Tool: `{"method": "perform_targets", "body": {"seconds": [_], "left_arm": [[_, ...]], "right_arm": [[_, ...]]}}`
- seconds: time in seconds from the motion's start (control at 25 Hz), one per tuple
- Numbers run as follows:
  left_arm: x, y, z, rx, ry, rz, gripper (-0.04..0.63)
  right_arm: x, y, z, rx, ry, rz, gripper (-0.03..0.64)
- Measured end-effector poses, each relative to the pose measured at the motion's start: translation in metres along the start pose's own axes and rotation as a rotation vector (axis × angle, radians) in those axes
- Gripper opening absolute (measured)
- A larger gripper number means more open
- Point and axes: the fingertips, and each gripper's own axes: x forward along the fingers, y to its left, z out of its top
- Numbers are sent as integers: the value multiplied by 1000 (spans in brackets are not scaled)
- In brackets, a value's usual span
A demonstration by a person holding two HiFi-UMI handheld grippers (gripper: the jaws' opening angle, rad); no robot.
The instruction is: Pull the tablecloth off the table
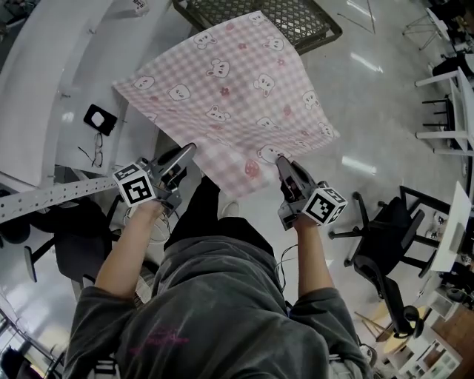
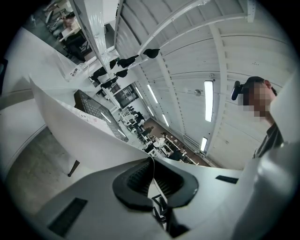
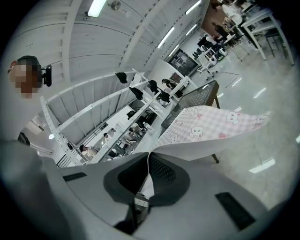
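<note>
Pink checked tablecloth with bear print [image 1: 229, 96] is up in the air, stretched as a tilted sheet on the near side of the dark mesh-top bench [image 1: 304, 22]. Its far corner overlaps the mesh bench's edge in the head view; can't tell if it touches there.

Left gripper [image 1: 190, 149]: jaws closed on the cloth's edge, at the corner farthest from the mesh bench, left side. Left gripper view shows the thin fabric edge pinched between the black pads [image 2: 133, 180], white underside of the cloth [image 2: 84, 136] running away from them.

Right gripper [image 1: 280, 158]: jaws likewise clamped on that edge farthest from the mesh bench, right side. Right gripper view shows fabric squeezed between the pads [image 3: 164, 176], with the printed face [image 3: 211, 122] spread out toward the mesh bench.

Left of the mesh bench: white curved bench [image 1: 67, 66] with a black flat square item [image 1: 98, 118] and a pair of glasses [image 1: 96, 152]. Black office chair [image 1: 378, 255] is well to the near right of the mesh bench.
</note>
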Motion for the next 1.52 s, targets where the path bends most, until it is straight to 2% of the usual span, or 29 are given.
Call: {"method": "perform_targets", "body": {"seconds": [0.48,0.72,1.12,1.52], "left_arm": [[3,8,3,4,-21,-43,2],[-6,-11,-3,-8,-47,-61,2],[-11,-26,9,-27,-92,-112,2],[-9,-22,6,-53,-74,-120,2]], "right_arm": [[8,-1,0,-26,5,13,6],[-9,13,-1,-45,-4,39,6],[-8,27,11,-66,-2,70,6],[-10,23,9,-43,-11,58,6]]}}
